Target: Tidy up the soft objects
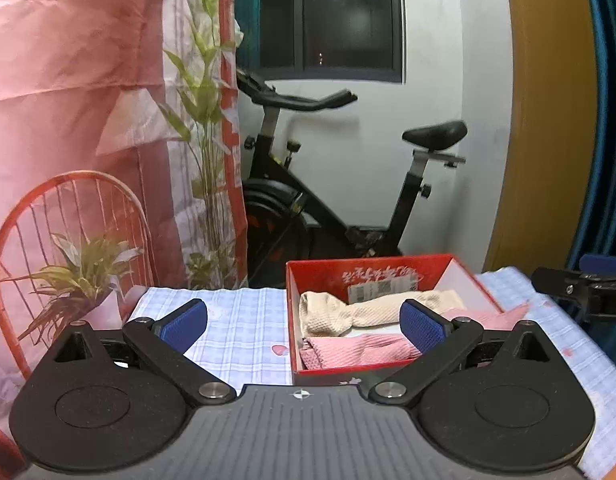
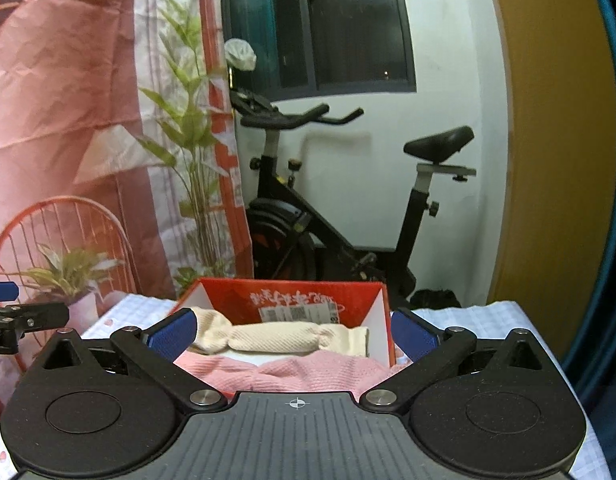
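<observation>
Red box point(image 1: 372, 276) sat on the checked table point(image 1: 243, 328), holding a cream cloth point(image 1: 340, 312) and a pink cloth point(image 1: 360, 350). Left gripper point(image 1: 303, 320) was spread, empty, box ahead-right. Right gripper point(image 2: 293, 334) was spread, empty, pink cloth point(image 2: 308, 372) just beyond its fingers.
</observation>
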Demonstrator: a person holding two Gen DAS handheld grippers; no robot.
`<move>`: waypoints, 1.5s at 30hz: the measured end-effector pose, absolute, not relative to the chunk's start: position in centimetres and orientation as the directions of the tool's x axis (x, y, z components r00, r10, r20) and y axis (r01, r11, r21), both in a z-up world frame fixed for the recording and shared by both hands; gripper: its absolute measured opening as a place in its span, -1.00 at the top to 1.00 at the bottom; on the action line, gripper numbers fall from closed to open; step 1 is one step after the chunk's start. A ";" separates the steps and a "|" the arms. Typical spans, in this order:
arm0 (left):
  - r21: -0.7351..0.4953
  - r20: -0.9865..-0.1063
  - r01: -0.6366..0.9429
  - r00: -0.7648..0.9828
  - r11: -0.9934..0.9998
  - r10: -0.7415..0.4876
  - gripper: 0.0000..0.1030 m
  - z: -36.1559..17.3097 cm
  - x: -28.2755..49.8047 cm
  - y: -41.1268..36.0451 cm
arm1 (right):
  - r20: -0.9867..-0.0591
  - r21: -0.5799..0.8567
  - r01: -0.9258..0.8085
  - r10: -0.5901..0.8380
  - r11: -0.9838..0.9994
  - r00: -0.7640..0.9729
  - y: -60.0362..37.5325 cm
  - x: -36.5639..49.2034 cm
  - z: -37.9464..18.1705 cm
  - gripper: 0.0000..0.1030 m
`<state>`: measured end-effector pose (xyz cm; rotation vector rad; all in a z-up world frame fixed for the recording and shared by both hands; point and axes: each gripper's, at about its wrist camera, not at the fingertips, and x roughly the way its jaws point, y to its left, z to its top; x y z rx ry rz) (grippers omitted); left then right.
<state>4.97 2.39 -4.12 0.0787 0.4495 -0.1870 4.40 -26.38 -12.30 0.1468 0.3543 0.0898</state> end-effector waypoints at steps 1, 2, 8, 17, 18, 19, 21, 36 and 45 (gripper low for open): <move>0.030 -0.432 0.196 0.887 0.980 -0.164 -1.00 -3.7 4.2 2.6 | -0.335 0.158 -0.062 0.112 0.986 0.936 -26.2 3.7 -11.9 -0.99; 0.033 -0.427 0.193 0.890 0.981 -0.161 -1.00 -3.3 3.5 2.8 | -0.331 0.157 -0.063 0.113 0.986 0.937 -26.1 3.1 -11.6 -0.99; 0.081 -0.397 0.157 0.911 0.984 -0.112 -1.00 -1.6 -0.3 3.1 | -0.317 0.137 -0.070 0.111 0.988 0.942 -24.9 -0.9 -9.8 -0.99; 0.101 -0.343 0.112 0.937 0.989 -0.071 -1.00 0.0 -5.2 3.4 | -0.295 0.133 -0.059 0.096 0.989 0.951 -24.4 -6.3 -8.4 -0.99; 0.094 -0.344 0.113 0.936 0.989 -0.074 -1.00 0.1 -5.5 3.6 | -0.296 0.134 -0.056 0.094 0.989 0.951 -24.4 -6.7 -8.4 -0.99; 0.087 -0.344 0.112 0.936 0.990 -0.076 -1.00 0.2 -5.9 3.7 | -0.295 0.132 -0.053 0.090 0.990 0.951 -24.4 -7.2 -8.3 -0.99; 0.077 -0.342 0.108 0.937 0.991 -0.076 -1.00 0.2 -6.6 4.0 | -0.291 0.122 -0.048 0.082 0.991 0.953 -24.3 -8.1 -8.1 -0.99; 0.106 -0.333 0.086 0.942 0.991 -0.046 -1.00 -0.2 -7.6 4.5 | -0.284 0.112 -0.053 0.083 0.992 0.955 -24.2 -9.8 -7.8 -0.99; 0.120 -0.332 0.085 0.942 0.989 -0.041 -1.00 -0.2 -7.9 4.4 | -0.282 0.107 -0.057 0.085 0.993 0.956 -24.1 -9.6 -7.8 -0.99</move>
